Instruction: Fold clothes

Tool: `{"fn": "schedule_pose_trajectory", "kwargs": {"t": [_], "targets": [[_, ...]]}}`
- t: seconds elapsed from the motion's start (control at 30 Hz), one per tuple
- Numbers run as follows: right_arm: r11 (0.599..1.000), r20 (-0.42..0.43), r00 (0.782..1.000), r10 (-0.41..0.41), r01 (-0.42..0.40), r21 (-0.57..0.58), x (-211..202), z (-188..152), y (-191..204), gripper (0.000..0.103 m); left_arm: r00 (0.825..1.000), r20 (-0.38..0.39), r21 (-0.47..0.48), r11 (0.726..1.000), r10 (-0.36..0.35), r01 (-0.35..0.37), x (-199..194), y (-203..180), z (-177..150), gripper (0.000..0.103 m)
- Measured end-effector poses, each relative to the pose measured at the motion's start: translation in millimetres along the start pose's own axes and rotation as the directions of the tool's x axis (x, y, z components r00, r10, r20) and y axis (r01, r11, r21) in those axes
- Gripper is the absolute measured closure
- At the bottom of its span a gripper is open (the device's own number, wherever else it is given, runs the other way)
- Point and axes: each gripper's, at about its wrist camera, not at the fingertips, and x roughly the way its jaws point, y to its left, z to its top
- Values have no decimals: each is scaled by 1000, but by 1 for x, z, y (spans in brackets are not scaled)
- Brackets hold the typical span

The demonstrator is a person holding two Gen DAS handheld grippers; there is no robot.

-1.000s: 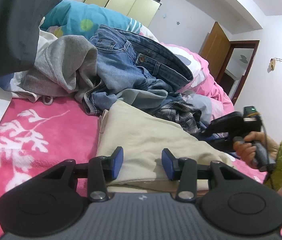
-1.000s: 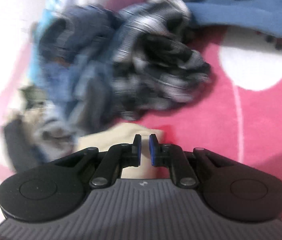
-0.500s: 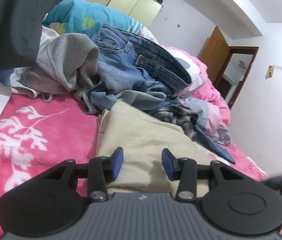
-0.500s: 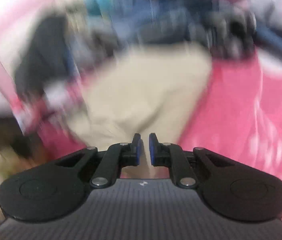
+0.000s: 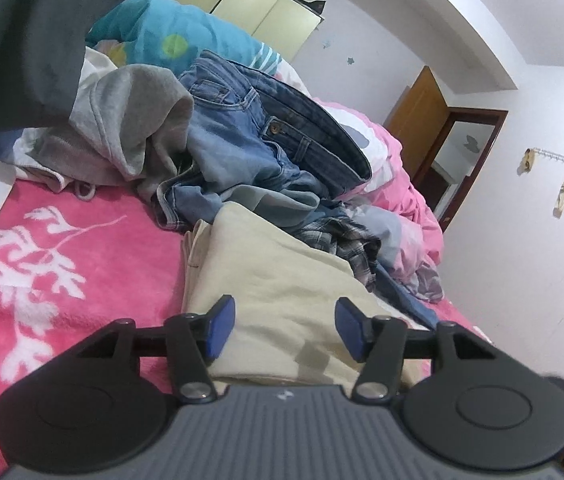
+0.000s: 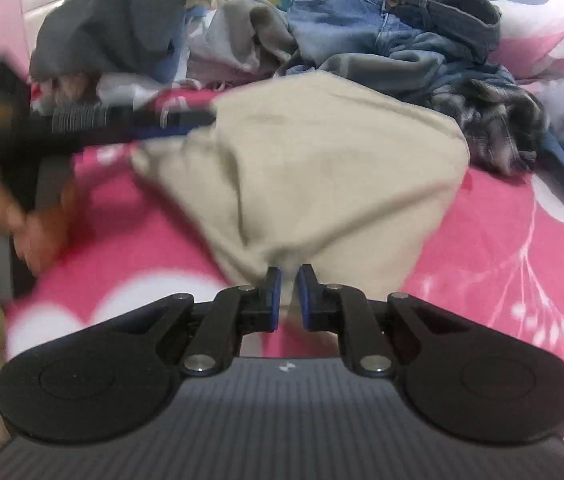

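Observation:
A beige garment (image 5: 282, 292) lies partly folded on the pink bedspread (image 5: 61, 264). My left gripper (image 5: 285, 330) is open just above the garment's near edge, with nothing between its pads. My right gripper (image 6: 288, 298) is shut on a corner of the beige garment (image 6: 322, 168) and has drawn it toward me over the rest. The left gripper also shows in the right wrist view (image 6: 177, 126), blurred, at the cloth's far left edge.
A heap of unfolded clothes lies behind: blue jeans (image 5: 265, 140), a grey hoodie (image 5: 129, 128), a plaid shirt (image 5: 342, 240) and a dark grey garment (image 5: 21, 32). A pink duvet (image 5: 414, 216) lies beyond. A wooden door (image 5: 418, 128) stands open at the back right.
My right gripper swung round from the far side and pulled the beige corner across toward the near side. My left gripper opened wider and stayed at the garment's edge.

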Motion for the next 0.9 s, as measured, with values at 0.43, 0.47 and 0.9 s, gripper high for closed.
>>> {"fn": "schedule_pose_trajectory", "kwargs": {"t": [0.43, 0.47, 0.9], "targets": [[695, 245, 961, 131, -265, 669, -17, -16, -128, 45, 998, 56, -153, 988, 27, -18, -17, 11, 24, 7], [617, 258, 951, 169, -306, 725, -6, -19, -141, 42, 999, 19, -158, 987, 34, -31, -12, 13, 27, 7], [421, 204, 848, 490, -435, 796, 84, 8, -151, 31, 949, -315, -203, 975, 25, -93, 56, 13, 31, 0]]}}
